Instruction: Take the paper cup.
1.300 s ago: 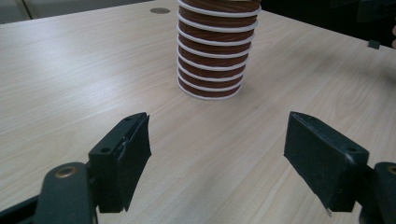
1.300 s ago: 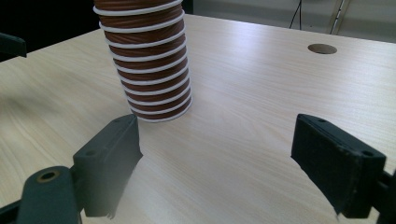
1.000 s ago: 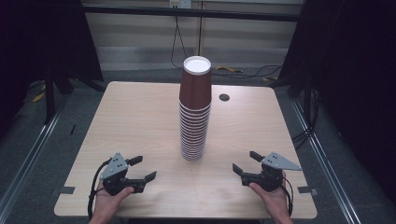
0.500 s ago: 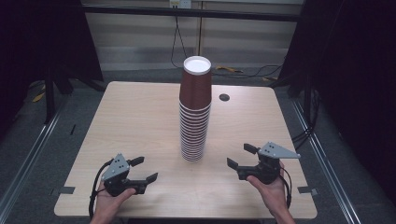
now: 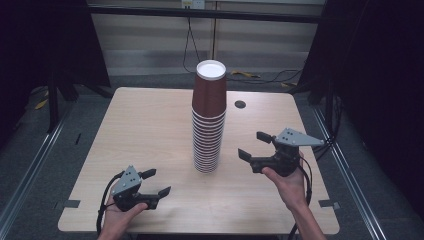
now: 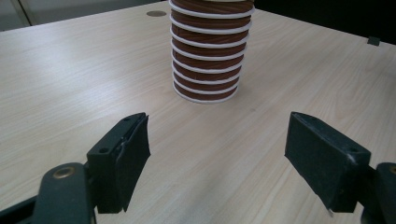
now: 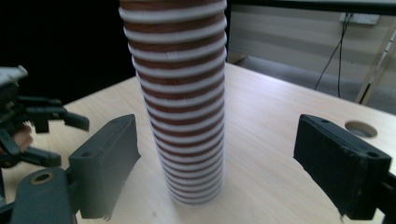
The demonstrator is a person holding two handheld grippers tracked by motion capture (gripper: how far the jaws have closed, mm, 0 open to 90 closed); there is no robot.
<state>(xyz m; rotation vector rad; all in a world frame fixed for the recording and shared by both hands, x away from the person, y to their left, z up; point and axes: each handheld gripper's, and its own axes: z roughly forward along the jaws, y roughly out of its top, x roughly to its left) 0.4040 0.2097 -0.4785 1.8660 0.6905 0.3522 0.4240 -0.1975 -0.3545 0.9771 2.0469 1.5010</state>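
Approach step: right gripper (image 5: 254, 146), jaws apart and empty, faces the cup stack (image 5: 208, 120) mid-height. Left gripper (image 5: 154, 183) rests on the worktop (image 5: 145, 125), jaws apart. Next move likely needs the right jaws closed around one cup only.

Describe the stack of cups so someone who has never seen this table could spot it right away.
Find the pale wooden table. Near its middle stands one tall stack of cups, brown with white rims ringing its lower half. Nothing else on the table stands upright; the two black grippers sit low, nearer the person.

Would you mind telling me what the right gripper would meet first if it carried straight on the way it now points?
Most likely the stack of brown paper cups: it stands dead ahead between the right gripper's open fingers, with bare table before it.
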